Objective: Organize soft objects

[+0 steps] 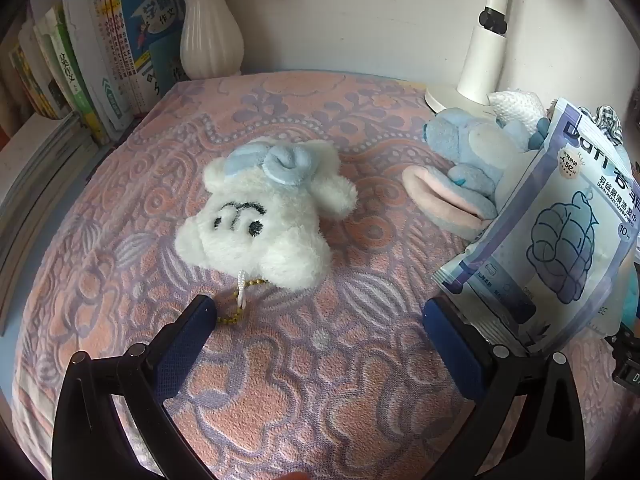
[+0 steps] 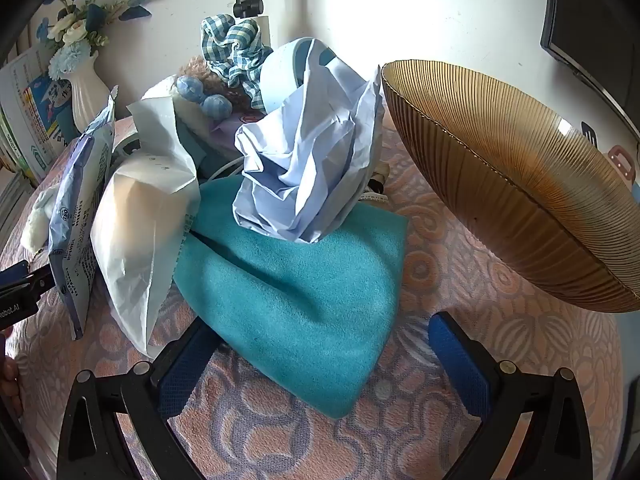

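teal cloth (image 2: 304, 296) under crumpled paper (image 2: 308, 160), bowl (image 2: 520, 184) cropped

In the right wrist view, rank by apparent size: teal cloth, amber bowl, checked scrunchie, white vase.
1. Amber bowl and teal cloth: alike, both near the camera, unranked.
2. White vase.
3. Checked scrunchie, close to the vase.

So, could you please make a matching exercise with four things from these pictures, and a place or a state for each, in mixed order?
Things:
1. white plush toy
2. teal cloth
3. amber bowl
4. wipes packet

Places or states:
a. tilted, to the right of the pile
b. lying alone on the towel, ahead of the open left gripper
c. standing on edge against the blue plush
d. flat under the crumpled paper

Pairs: 1-b, 2-d, 3-a, 4-c
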Motion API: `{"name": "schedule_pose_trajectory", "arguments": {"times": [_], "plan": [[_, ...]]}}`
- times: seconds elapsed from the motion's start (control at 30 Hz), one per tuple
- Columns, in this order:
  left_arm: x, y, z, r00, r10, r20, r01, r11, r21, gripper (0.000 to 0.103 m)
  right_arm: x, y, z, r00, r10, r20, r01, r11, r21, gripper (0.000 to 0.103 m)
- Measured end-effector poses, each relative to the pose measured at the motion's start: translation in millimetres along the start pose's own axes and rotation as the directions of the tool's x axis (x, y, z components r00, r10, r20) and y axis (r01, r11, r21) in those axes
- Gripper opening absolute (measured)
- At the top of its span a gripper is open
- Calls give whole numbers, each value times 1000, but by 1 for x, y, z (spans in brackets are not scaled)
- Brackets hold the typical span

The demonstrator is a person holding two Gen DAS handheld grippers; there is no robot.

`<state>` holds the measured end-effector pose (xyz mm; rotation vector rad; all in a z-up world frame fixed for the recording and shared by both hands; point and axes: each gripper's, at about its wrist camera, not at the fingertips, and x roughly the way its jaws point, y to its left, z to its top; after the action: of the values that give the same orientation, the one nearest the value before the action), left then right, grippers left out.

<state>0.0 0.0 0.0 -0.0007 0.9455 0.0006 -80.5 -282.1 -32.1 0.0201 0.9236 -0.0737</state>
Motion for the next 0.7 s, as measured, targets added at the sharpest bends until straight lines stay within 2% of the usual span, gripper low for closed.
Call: {"name": "schedule_pose_trajectory", "arguments": {"times": [0.13,0.27,0.43,0.57,0.63,0.7], "plan": [[0,-1,0,1000,5,-2,-5,1000,4,103,-1,0,0,1000,-9,-15,9,1000,22,103],[-1,0,-1,1000,0,-22,1,1000,6,103,0,5,6,994,-55,-95,64,994,89,103],[-7,-3,-5,998,-6,-58,8,1000,27,103,-2,17,23,984,-68,-164,92,985,146,103],[-26,-4,-19,993,-21,-117,26,999,45,103,-3,8,26,981,-44,-191,77,982,170,103],[-39,-7,-26,990,5,-140,5,998,68,102,-5,6,20,969,-42,-242,78,987,141,103],[-64,-12,-31,992,9,-122,4,994,108,102,-10,12,17,955,-40,-293,78,990,118,103]]}}
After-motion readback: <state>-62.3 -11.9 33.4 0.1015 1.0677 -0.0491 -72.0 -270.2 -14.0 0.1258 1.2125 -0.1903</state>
